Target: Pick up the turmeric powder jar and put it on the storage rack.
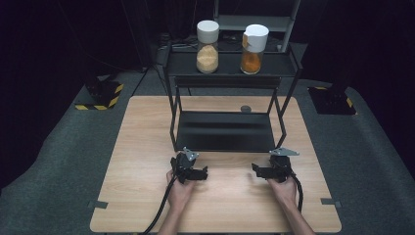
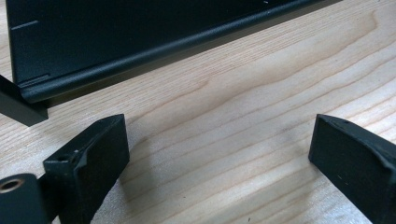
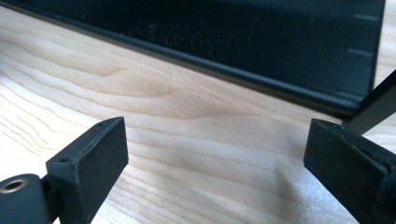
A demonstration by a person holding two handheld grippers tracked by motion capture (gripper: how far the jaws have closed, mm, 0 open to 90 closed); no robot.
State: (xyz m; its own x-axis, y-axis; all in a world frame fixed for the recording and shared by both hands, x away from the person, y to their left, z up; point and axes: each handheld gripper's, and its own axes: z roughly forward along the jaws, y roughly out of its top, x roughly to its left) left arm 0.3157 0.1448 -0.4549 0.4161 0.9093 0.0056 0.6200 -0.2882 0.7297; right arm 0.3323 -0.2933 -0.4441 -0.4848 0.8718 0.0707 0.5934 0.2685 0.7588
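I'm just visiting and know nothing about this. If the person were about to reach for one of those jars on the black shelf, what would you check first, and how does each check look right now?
1. Left gripper open and empty: ok, jaws wide apart over bare wood in the left gripper view.
2. Right gripper open and empty: ok, same in the right gripper view.
3. Both grippers resting on the table in front of the rack: ok.
4. Pale-filled jar upright on the top shelf: ok.
5. Orange-filled jar upright, apart from the other jar: ok.
6. Jar lids firmly closed: cannot tell.
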